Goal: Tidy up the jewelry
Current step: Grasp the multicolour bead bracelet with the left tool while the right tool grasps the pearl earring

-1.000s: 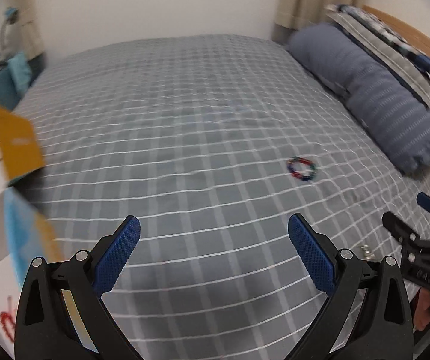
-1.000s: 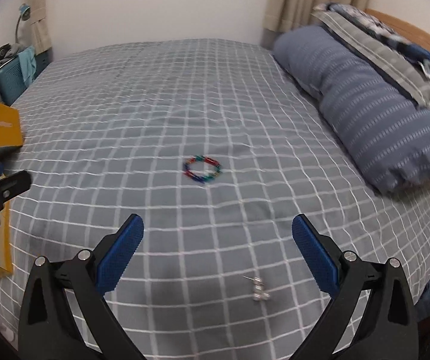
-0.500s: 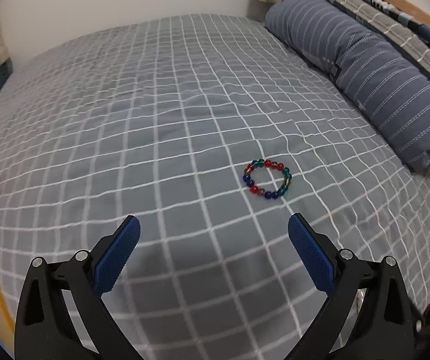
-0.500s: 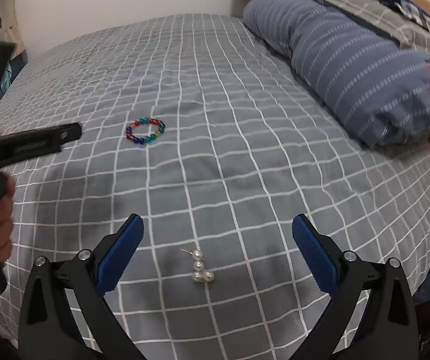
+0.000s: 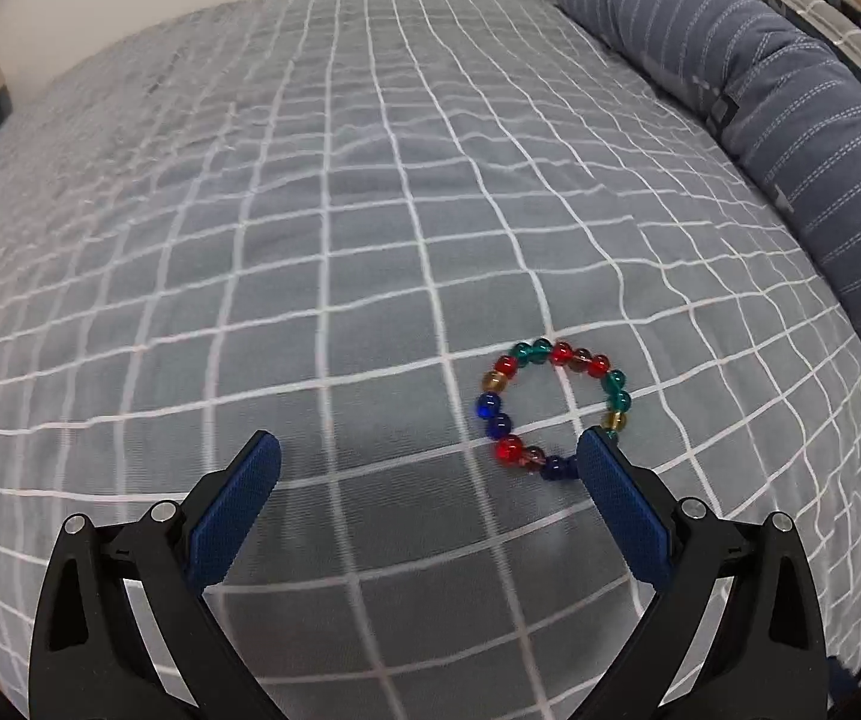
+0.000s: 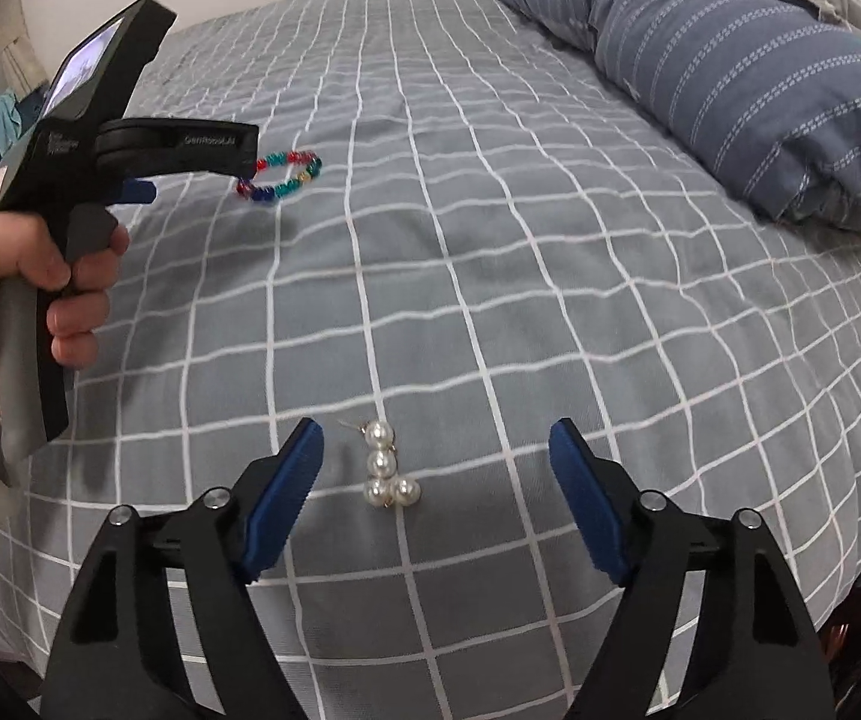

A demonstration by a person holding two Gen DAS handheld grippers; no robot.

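- My right claw (image 6: 433, 456) sits nearest, fingers apart and just narrowing, pads clear of the pearl earring (image 6: 387, 471) that lies between them on the grey checked bedspread (image 6: 550, 276).
- My left claw (image 5: 427, 468) is released, gripping nothing; the beaded bracelet (image 5: 553, 408) lies flat just past its right fingertip, partly inside the gap.
- Left of the pearls, my hand (image 6: 28, 294) grips the left tool's handle.
- Far right, a blue striped pillow (image 6: 730, 60) rests along the bed's edge.
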